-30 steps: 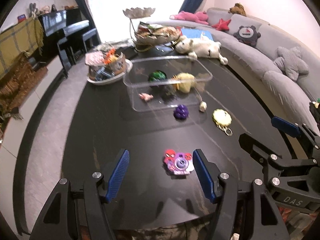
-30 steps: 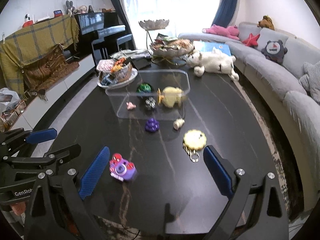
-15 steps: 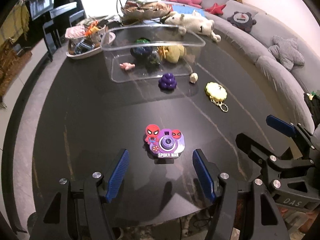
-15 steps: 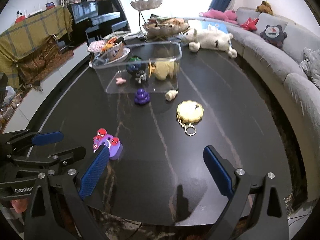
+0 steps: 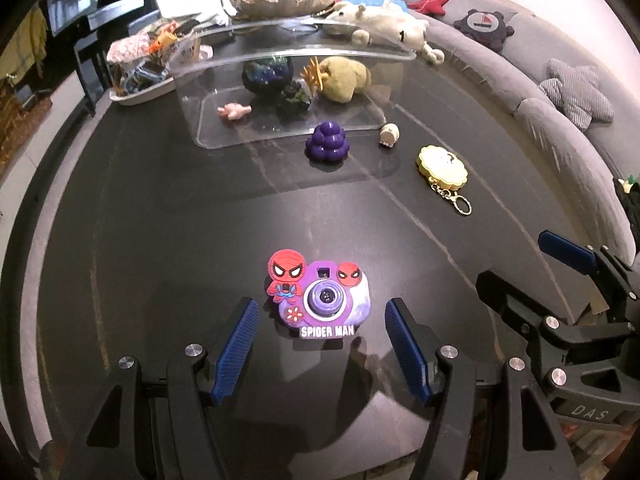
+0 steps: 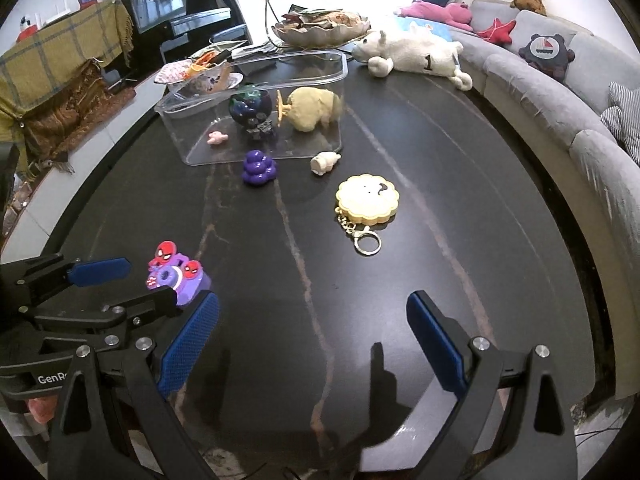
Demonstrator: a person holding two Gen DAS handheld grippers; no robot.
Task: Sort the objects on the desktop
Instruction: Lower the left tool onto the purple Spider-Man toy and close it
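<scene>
A purple Spider-Man toy camera [image 5: 320, 300] lies flat on the black table, between the blue pads of my left gripper [image 5: 322, 306]. The pads stand clear of it on both sides, so the left gripper is open. From the right wrist view the same toy camera [image 6: 176, 276] shows inside the left gripper [image 6: 149, 281]. My right gripper [image 6: 312, 300] hangs open over bare tabletop, nothing between its fingers. Farther off lie a yellow cookie keychain [image 6: 367, 199], a purple grape toy [image 6: 259, 167] and a small cream figurine [image 6: 325, 162]. Behind them stands a clear plastic box [image 6: 180, 120] holding several toys.
A white plush animal [image 6: 416, 58], a tiered metal dish [image 6: 320, 30] and a bowl of oddments [image 6: 204, 74] crowd the table's far end. A grey sofa [image 6: 560, 92] curves along the right. The right gripper [image 5: 511, 259] sits close to the left one's right side.
Both grippers have sunk toward the table and tipped further down. The toy camera now lies between the left pads instead of ahead of them. Neither gripper's jaws have changed width.
</scene>
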